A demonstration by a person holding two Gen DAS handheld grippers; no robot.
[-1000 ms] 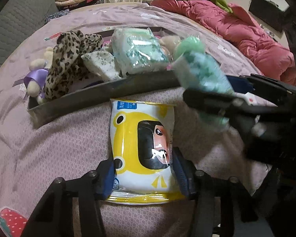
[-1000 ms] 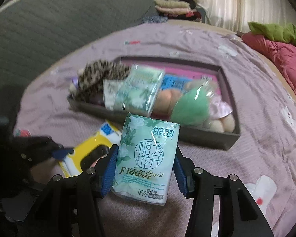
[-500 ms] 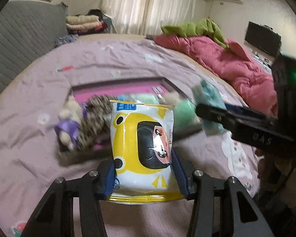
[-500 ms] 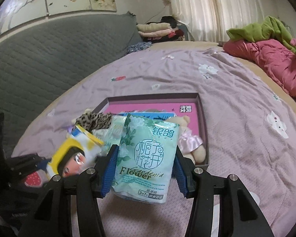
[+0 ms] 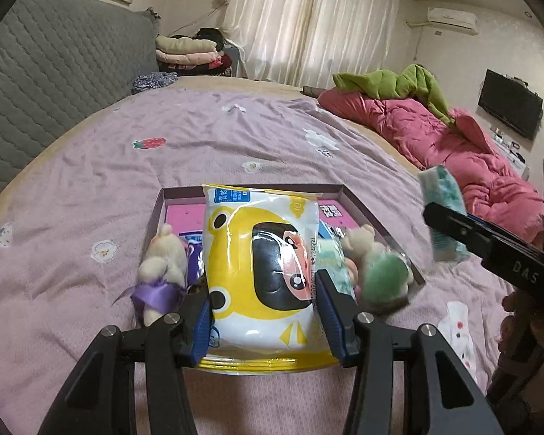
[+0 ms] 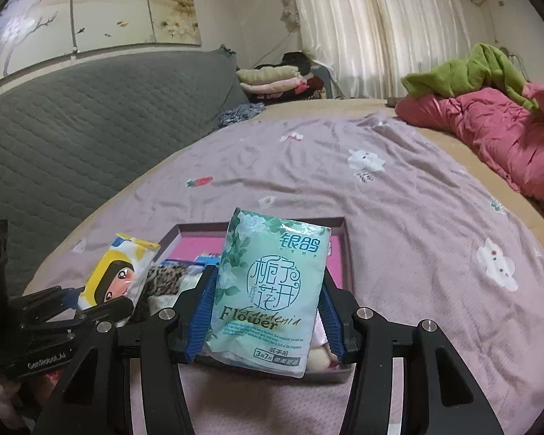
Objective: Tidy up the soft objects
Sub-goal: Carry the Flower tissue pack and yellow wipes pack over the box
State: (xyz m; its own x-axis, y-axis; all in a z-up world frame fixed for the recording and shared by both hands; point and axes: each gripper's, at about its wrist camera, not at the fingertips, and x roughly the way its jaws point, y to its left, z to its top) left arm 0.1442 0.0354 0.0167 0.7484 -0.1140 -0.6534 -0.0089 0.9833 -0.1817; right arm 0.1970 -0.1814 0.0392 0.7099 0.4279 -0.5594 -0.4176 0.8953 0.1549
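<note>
While left gripper (image 5: 263,308) pinches yellow pack (image 5: 261,272), right gripper (image 6: 264,311) pinches green pack (image 6: 268,290), tray (image 5: 366,210) half hidden.

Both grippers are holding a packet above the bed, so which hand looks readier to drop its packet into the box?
Probably left: its yellow packet hangs over the box, above the toys. The right gripper's green tissue pack seems off to the box's side.

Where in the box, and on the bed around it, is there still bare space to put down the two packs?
Inside the box, only the pink floor along the far wall is bare. Its near half is crowded: bear with purple bow, green plush toy, leopard cloth. The purple sheet beyond the box, up to the pink quilt, lies bare.
</note>
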